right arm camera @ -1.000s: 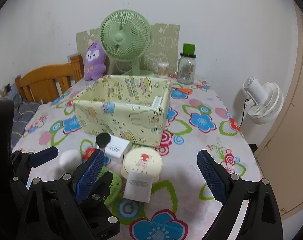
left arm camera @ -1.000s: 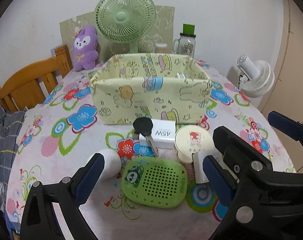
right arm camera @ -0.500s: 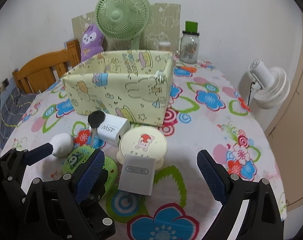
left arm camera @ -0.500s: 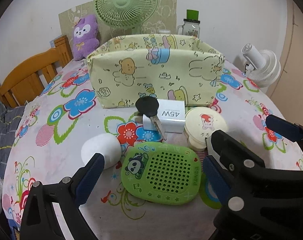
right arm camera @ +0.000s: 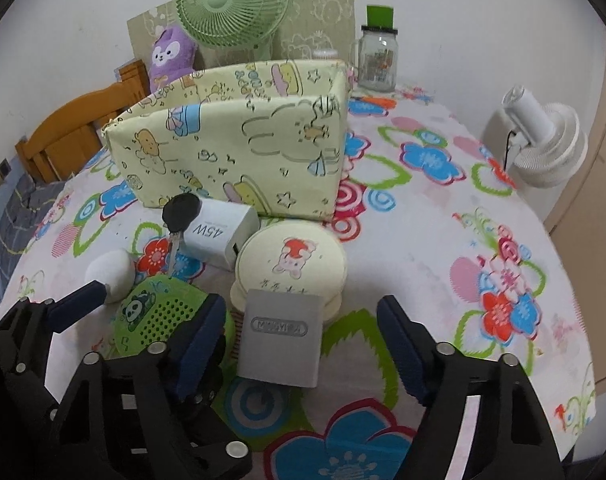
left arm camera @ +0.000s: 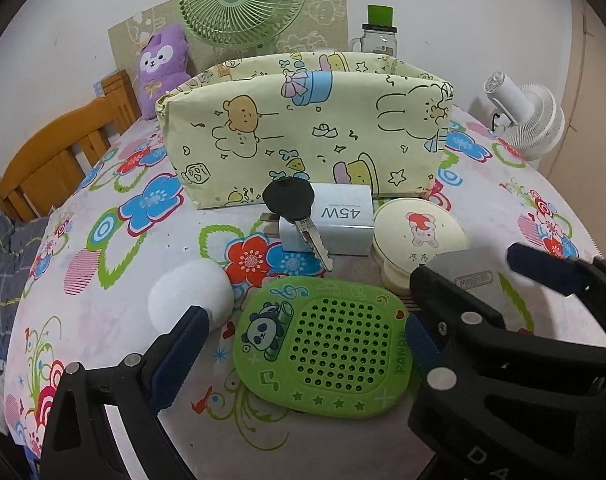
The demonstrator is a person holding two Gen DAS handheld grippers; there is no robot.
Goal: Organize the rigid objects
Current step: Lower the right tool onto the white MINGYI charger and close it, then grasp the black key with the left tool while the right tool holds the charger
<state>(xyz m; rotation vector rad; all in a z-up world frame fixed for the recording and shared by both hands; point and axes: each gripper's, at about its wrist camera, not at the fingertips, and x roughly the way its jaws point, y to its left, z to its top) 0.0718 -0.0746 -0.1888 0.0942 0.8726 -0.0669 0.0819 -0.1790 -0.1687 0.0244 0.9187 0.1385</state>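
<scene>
A yellow fabric bin stands mid-table, also in the right wrist view. In front lie a black-headed key on a white 45W charger, a round cream case, a white oval object, a green panda speaker and a grey box. My left gripper is open, its fingers either side of the green speaker. My right gripper is open, its fingers either side of the grey box.
A green fan, a purple plush and a glass jar with a green lid stand behind the bin. A white fan is beyond the table's right edge. A wooden chair is on the left.
Both grippers have lowered and moved forward toward the objects. The left one now straddles the green speaker and the right one straddles the grey box.
</scene>
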